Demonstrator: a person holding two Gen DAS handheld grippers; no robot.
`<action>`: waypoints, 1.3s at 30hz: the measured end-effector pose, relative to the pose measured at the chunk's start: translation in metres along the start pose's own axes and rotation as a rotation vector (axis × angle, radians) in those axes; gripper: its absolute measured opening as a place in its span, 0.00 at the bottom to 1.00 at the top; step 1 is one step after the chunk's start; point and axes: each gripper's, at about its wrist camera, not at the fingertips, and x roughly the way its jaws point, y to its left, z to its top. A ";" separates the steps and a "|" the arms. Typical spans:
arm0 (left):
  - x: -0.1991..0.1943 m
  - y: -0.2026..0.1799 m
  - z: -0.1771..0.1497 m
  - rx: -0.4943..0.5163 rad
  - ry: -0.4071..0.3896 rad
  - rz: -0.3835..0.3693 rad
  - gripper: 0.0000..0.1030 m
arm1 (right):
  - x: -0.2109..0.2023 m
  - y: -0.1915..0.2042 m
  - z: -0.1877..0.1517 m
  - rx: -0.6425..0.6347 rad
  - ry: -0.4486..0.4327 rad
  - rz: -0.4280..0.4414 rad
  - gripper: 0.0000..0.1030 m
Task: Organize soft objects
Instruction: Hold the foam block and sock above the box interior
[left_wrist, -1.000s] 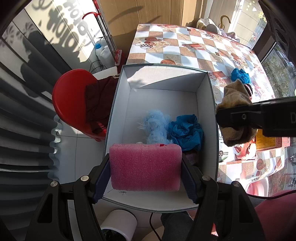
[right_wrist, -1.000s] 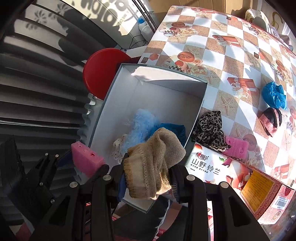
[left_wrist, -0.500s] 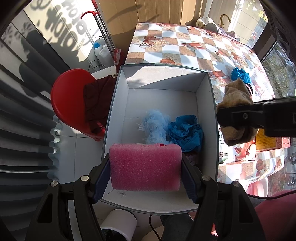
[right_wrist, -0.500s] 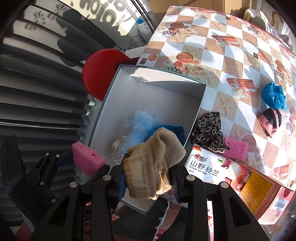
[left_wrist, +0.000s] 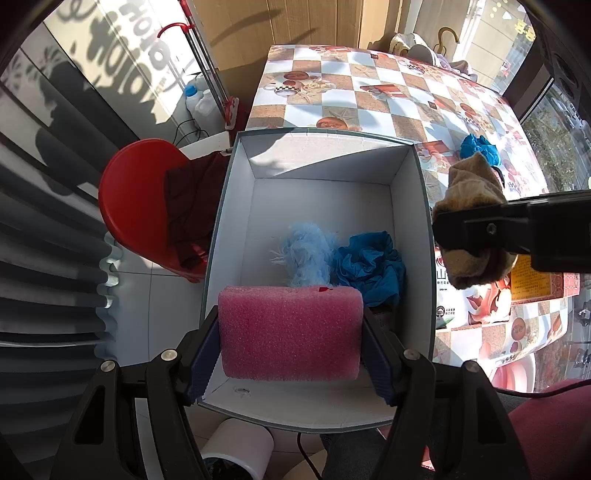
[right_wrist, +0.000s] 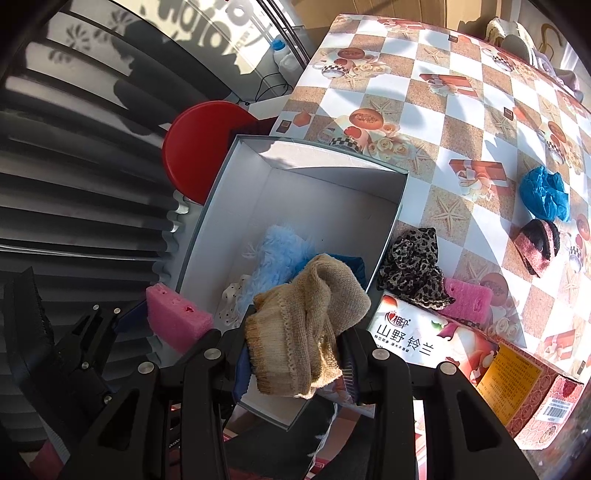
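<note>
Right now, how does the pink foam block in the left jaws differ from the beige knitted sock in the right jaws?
The pink foam block is a stiff, flat rectangle; the beige knitted sock is crumpled and hangs limp. The block is held over the white cardboard box, above its near end; the sock is held by the box's right wall. Both are soft and clamped.

There were two pink sponges (right_wrist: 176, 318) (right_wrist: 467, 300), two blue cloths (left_wrist: 369, 266) (right_wrist: 545, 192), one tan sock (right_wrist: 303, 325), one fluffy blue toy (left_wrist: 308, 258), one leopard scarf (right_wrist: 412, 267), one white box (left_wrist: 321, 206), one carton (right_wrist: 480, 365).
</note>
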 end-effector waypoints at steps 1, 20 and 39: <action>0.000 0.000 0.000 0.000 0.000 0.000 0.71 | 0.000 0.000 0.000 0.000 0.000 0.000 0.39; 0.006 -0.001 0.007 -0.016 0.011 -0.003 0.71 | -0.003 -0.003 0.010 0.000 -0.013 -0.011 0.39; 0.014 0.001 0.023 -0.037 0.036 -0.017 0.71 | 0.001 0.000 0.020 -0.020 -0.026 -0.026 0.39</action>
